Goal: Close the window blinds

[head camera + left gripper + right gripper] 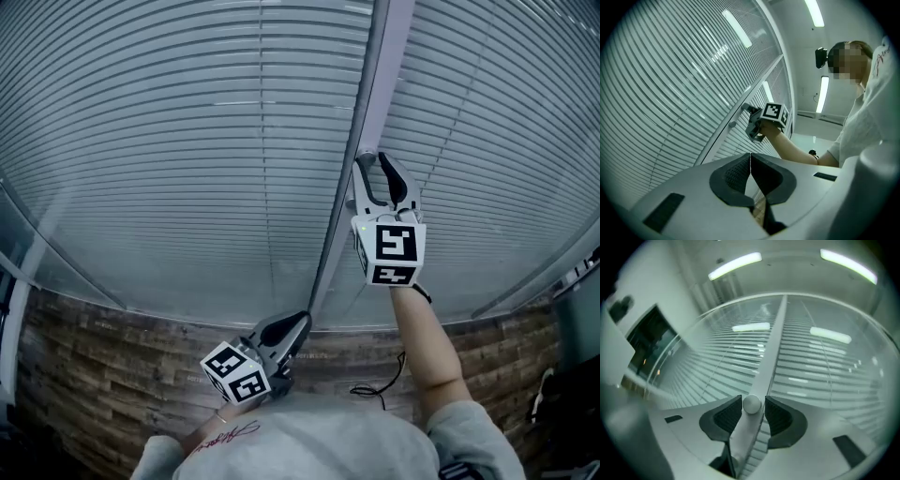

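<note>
Horizontal slat blinds (187,141) fill the window on both sides of a pale upright frame bar (380,75). A small round silver knob (751,404) sits on that bar. My right gripper (372,161) is raised to the bar with its jaws either side of the knob. The knob lies against the left pad and a thin gap shows at the right pad, so the gripper is open. From the left gripper view, the right gripper (751,112) is seen at the bar. My left gripper (302,321) hangs lower near the bar's foot, shut with nothing between its pads (736,176).
A brown wood-look panel (94,375) runs below the window. A black cable (380,384) dangles by the right forearm. Another small knob (732,124) shows lower on the bar. Ceiling strip lights (815,11) reflect in the glass.
</note>
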`<state>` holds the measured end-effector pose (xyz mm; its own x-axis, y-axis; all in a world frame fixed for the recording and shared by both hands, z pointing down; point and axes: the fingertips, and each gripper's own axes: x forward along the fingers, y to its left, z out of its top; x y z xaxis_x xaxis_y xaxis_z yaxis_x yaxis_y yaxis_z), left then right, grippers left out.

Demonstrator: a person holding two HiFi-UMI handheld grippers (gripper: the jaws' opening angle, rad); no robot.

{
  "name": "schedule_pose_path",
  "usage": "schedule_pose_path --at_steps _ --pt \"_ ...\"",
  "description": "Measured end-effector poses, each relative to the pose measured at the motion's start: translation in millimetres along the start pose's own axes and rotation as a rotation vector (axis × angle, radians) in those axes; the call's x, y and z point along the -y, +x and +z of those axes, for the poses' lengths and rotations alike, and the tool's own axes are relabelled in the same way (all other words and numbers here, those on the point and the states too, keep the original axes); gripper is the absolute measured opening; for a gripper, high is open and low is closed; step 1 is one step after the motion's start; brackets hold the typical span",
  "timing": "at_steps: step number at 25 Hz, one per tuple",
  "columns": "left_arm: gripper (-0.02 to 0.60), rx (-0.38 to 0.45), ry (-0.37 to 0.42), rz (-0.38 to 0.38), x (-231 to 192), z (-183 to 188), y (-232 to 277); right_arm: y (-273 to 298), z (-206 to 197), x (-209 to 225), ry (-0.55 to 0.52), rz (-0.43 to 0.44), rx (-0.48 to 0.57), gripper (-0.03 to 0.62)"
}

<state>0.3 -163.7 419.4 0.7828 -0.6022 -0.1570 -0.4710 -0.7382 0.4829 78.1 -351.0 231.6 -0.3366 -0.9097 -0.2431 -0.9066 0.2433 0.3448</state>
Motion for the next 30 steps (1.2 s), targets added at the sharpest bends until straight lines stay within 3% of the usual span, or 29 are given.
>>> schedule_pose_path --at_steps 3,5,11,15,18,25,30 --pt "0.018 0.001 -0.007 0.0 0 -1 -1 -1 -7 6 0.457 0.0 -0.002 0.14" --pt "0.018 0.004 -0.005 -0.008 1 -1 1 1 -11 8 0.594 -0.026 0.009 0.14" --pt "0.018 -0.001 -0.005 0.003 2 -1 0 5 -9 3 0.401 -0.112 0.022 0.14" --pt "0.018 -0.001 -0.002 0.003 1 -1 -1 6 -11 9 0.526 -0.131 0.028 0.138" --pt "0.018 -0.006 -0.002 0.0 1 -2 1 6 -10 9 0.511 -0.151 0.037 0.137" --pt "0.018 -0.003 -0.005 -0.001 0 -1 1 5 -6 3 0.08 -0.152 0.012 0.133" --pt "0.018 -0.006 -0.003 -0.005 2 -2 3 5 -6 1 -0.145 -0.147 -0.005 0.133"
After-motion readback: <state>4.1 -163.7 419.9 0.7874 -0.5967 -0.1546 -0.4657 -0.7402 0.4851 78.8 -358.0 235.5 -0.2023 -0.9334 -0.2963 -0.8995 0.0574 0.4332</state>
